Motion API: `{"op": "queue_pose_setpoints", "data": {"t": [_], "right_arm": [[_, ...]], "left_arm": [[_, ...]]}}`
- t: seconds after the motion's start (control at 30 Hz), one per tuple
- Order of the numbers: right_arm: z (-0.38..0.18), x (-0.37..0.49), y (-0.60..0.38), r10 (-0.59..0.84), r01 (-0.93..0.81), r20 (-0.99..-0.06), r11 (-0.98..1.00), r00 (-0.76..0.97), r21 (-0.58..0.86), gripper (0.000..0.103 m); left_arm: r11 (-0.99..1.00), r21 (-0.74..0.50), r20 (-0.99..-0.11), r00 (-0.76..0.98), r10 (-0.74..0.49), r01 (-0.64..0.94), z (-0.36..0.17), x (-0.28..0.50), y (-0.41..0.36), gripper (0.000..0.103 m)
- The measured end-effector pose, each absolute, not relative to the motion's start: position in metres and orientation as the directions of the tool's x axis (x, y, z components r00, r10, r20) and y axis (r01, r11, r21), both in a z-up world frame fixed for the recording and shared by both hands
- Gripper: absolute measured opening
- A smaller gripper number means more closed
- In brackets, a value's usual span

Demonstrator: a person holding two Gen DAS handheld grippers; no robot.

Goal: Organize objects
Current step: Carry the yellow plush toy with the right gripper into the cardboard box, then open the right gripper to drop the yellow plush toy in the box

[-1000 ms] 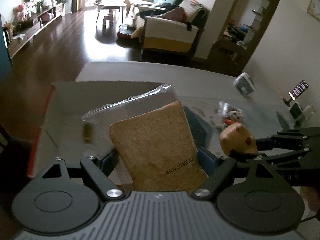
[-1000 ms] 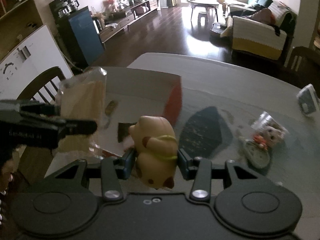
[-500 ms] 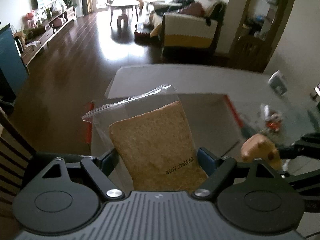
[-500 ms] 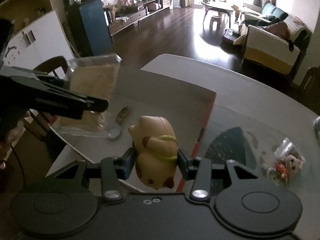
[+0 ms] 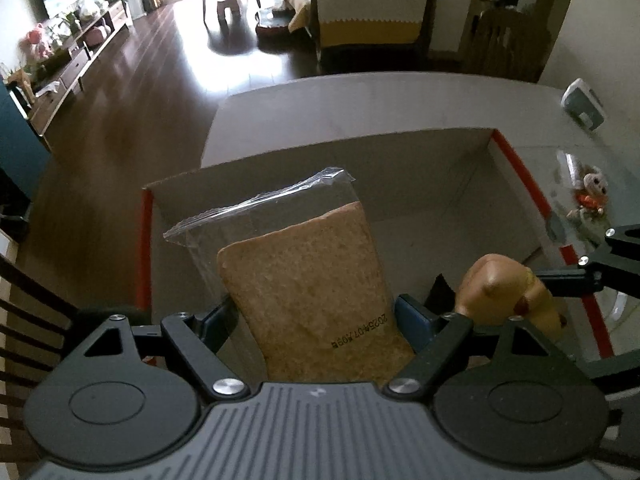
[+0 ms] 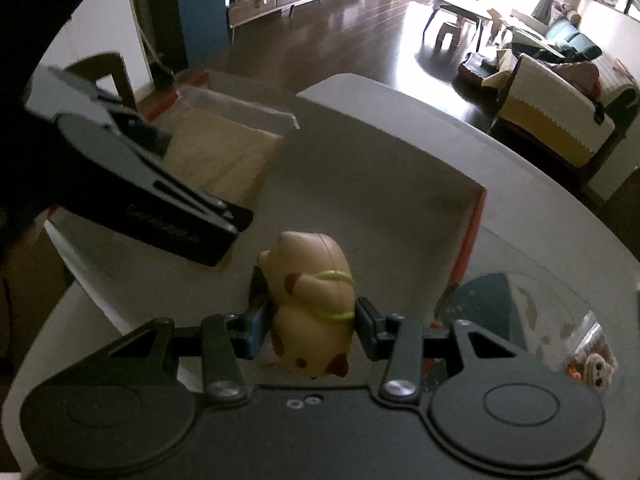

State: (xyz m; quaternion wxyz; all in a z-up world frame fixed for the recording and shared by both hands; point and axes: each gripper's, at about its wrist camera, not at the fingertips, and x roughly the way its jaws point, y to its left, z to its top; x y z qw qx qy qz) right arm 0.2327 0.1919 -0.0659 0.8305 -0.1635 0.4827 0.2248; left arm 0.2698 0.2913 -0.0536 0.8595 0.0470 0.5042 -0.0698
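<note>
Two grippers now hang over the open box (image 5: 440, 168), whose grey floor and red-edged walls fill our view, where a second ago we saw mostly its near flap and the table (image 5: 360, 96) beyond. We have swung both loads leftward and inward since then: the box's far wall stands square ahead and its right red edge runs down past the toy. Our left gripper (image 5: 316, 312) stays clenched on the bagged bread slice (image 5: 312, 292), held upright above the box floor with the bag's clear top flap sticking up. Our right gripper (image 6: 308, 320) keeps its fingers clamped on the tan toy animal (image 6: 316, 312), over the box's near right part, just beside the bread. Outside the box, on the glass tabletop, lie a small bagged plush (image 5: 592, 192) and a dark pouch (image 6: 488, 308); a white device (image 5: 582, 104) sits at the table's far right.
</note>
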Motion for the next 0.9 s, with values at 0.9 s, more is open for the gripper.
{"op": "queue_pose_setpoints", "data": {"t": [0.9], "right_arm": [[-0.093, 0.234, 0.214, 0.180, -0.567, -0.909, 0.821, 0.376, -0.072, 0.050]], "left_arm": [[0.983, -0.004, -0.939, 0.337, -0.067, 0.183, -0.101, 0.300, 0.284, 0.085]]}}
